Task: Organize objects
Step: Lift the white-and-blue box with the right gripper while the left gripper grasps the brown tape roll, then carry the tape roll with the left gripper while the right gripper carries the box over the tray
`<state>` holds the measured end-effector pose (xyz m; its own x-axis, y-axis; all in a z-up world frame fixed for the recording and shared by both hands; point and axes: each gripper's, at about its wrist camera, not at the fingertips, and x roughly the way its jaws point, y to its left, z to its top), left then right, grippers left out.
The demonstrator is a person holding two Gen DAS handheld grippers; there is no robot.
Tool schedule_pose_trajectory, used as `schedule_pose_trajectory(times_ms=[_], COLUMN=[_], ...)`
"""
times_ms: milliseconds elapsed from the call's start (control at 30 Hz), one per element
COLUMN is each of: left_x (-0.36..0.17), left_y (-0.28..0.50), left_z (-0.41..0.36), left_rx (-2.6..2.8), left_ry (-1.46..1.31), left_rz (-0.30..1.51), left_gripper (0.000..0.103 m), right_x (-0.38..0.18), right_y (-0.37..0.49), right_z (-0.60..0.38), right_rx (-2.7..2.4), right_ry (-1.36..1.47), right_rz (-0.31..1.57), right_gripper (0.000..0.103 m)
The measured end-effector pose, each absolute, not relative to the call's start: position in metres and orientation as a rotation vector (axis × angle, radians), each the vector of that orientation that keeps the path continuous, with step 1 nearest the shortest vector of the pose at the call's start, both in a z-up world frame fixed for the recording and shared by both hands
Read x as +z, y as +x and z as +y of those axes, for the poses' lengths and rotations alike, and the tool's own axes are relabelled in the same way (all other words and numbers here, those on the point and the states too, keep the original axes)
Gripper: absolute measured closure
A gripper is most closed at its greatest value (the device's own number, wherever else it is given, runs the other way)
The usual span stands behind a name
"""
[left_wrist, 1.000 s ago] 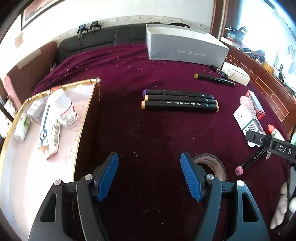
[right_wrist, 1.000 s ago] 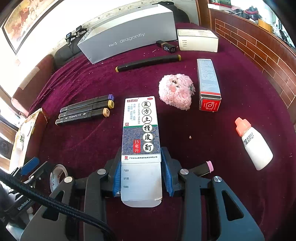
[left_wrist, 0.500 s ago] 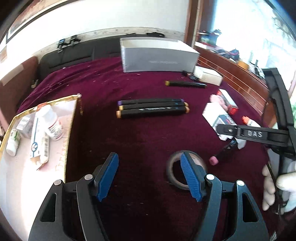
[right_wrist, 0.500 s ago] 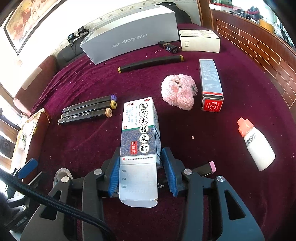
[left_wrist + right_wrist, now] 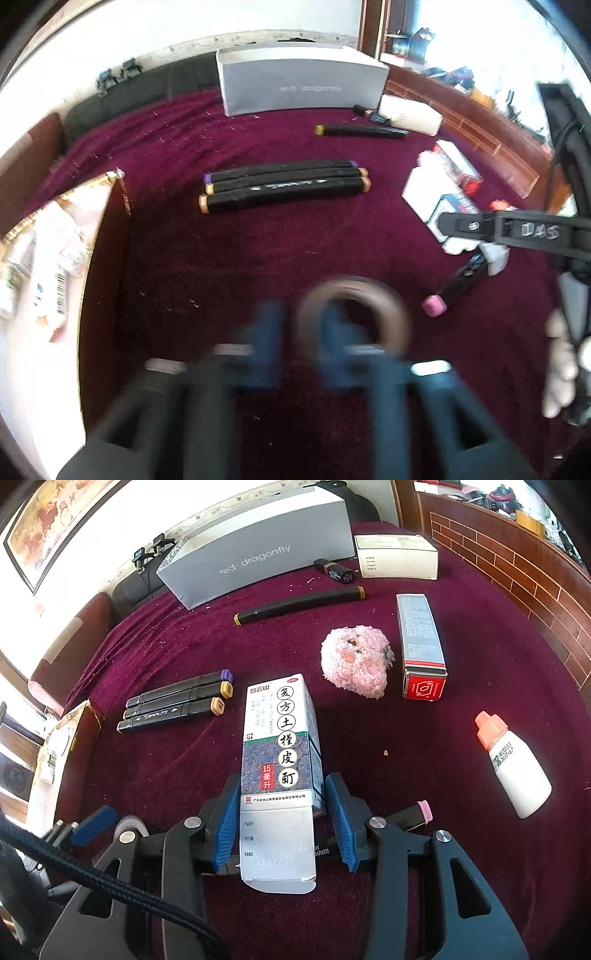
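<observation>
From the left wrist view, much is smeared, but the left gripper has just been closing its jaws. The near-left wall of the tape roll sits between them, one jaw inside the ring and one outside, and they look pinched on it. The roll lies flat on the counter, near and a little right of centre. The tray of bottles is to the left and three markers lie farther off. I'd judge the roll light and stiff enough to lift by that one wall. Hung from one side it may swing or tilt, and the smooth wound face could slip if the pinch is shallow. From the right wrist view, the right gripper has just been opening its jaws, which stand apart on either side of the medicine box. A sliver of gap shows at the right jaw, so nothing is clamped. The box lies flat on the counter, pointing away, with its near end flap loose. It looks like thin, light card that would dent under a hard squeeze. The long side walls near the middle seem the place to hold it, clear of that flap.
</observation>
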<state>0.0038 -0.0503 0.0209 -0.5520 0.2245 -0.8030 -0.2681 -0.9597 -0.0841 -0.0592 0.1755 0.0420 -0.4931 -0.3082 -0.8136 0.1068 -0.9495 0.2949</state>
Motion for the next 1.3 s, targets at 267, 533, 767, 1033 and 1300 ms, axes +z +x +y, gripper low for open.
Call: schedule_pose_trajectory(times_ms=[267, 533, 767, 1033, 1300], left_x=[0.027, 0.044, 0.067, 0.084, 0.063], left_y=[0.015, 0.032, 0.052, 0.054, 0.023], left_z=[-0.059, -0.080, -0.123, -0.204, -0.276], left_rx=[2.500, 2.479, 2.492, 2.653, 2.756], left_ry=[-1.313, -1.252, -1.198, -1.189, -1.337], left_rz=[-0.039, -0.147, -0.266, -0.329, -0.403], left_gripper=[0.095, 0.095, 0.095, 0.095, 0.095], right_x=[0.046, 0.062, 0.105, 0.135, 0.115], right_y=[-0.066, -0.052, -0.027, -0.005, 0.002], right_z=[0.165, 0.174, 0.151, 0.066, -0.032], right_rx=[-2.567, -2.576, -2.498, -2.242, -2.084], right_ry=[1.439, 1.397, 1.291, 1.219, 1.280], right_rz=[-0.136, -0.226, -0.255, -0.287, -0.224], right_gripper=[0.062, 0.072, 0.071, 0.071, 0.071])
